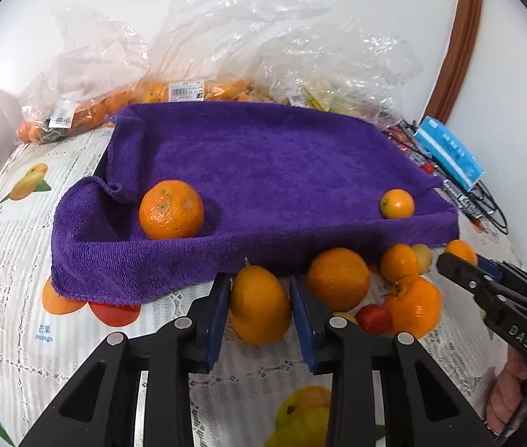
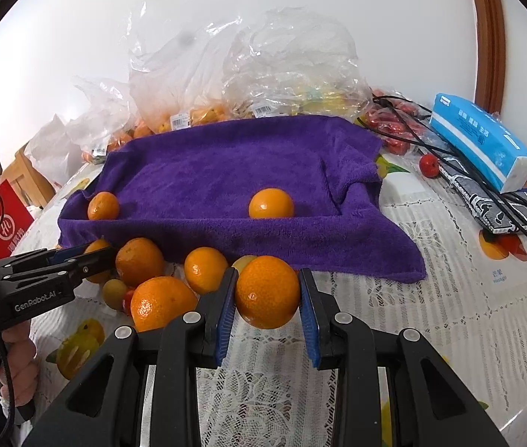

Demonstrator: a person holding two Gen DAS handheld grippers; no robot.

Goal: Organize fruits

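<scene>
While both grippers point down at the fruit pile on the table, each one has an orange between its blue pads. The left gripper (image 1: 259,294) pinches a pointed orange (image 1: 259,307) from both sides; this fruit sits on the lace tablecloth (image 1: 10,246), just in front of the purple towel (image 1: 263,164). The right gripper (image 2: 267,290) is clamped on a round orange (image 2: 267,291), also close to the front edge of the towel.

The towel is draped over a tray, and it makes a shallow bed. In the left wrist view a large orange (image 1: 171,209) lies in its near left corner, and a small orange (image 1: 397,203) lies in its near right corner. Between the two grippers, more oranges, a red fruit (image 1: 374,319) and a small yellowish fruit stay together on the tablecloth. Behind the towel are clear plastic bags (image 2: 189,70) with more fruit. A blue tissue pack (image 2: 483,141) lies at the right, on black cables.
</scene>
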